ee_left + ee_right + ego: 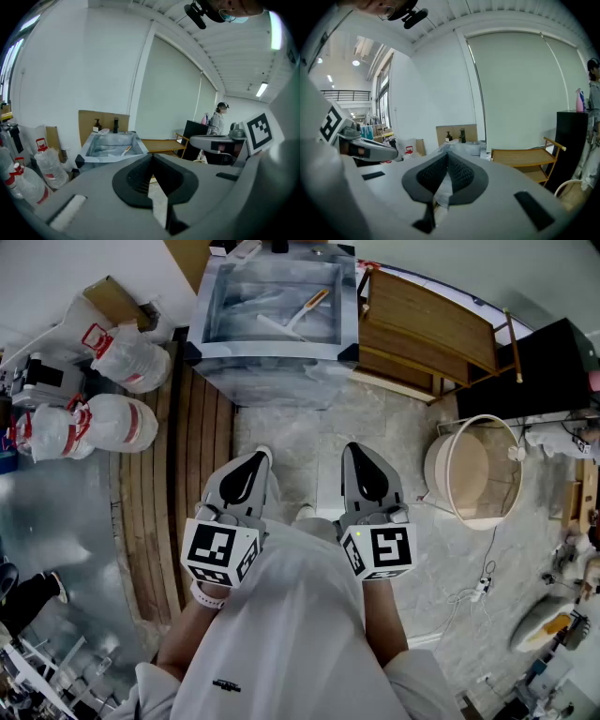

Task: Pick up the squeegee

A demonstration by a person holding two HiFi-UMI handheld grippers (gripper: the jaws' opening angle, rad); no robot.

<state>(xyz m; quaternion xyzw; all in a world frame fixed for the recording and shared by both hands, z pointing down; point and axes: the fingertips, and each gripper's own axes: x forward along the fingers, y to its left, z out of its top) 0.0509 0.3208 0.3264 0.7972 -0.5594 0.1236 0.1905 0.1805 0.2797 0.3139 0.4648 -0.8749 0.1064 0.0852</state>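
Two hand-held grippers seen from above, with a sink ahead of them. The left gripper (258,460) and right gripper (355,454) are held side by side close to the person's white shirt (291,634). Each has a smooth grey shell, black ribbed pads tapering to a point, and a white cube with black square markers at its rear. In the left gripper view the left gripper (151,155) has its pads pressed together at the tip with nothing between them. The right gripper (447,155) in its own view is likewise closed on nothing. The squeegee (302,311) lies well apart from both, inside the rectangular sink (199,322) of shiny brushed metal. It has a slim orange-brown handle that slants down into a pale, straight blade resting on the basin floor. From the left gripper it appears only as a small orange streak (125,150) in the sink (89,149). To the right of the sink stands a slatted wooden cart (427,310). Nearer the person stands a round, pale beige tub (448,465) with a thin rim. Clear plastic containers with red markings (127,357) cluster at the left, beside a strip of wooden planking (187,456) that borders mottled, stone-patterned floor tiles (309,427).
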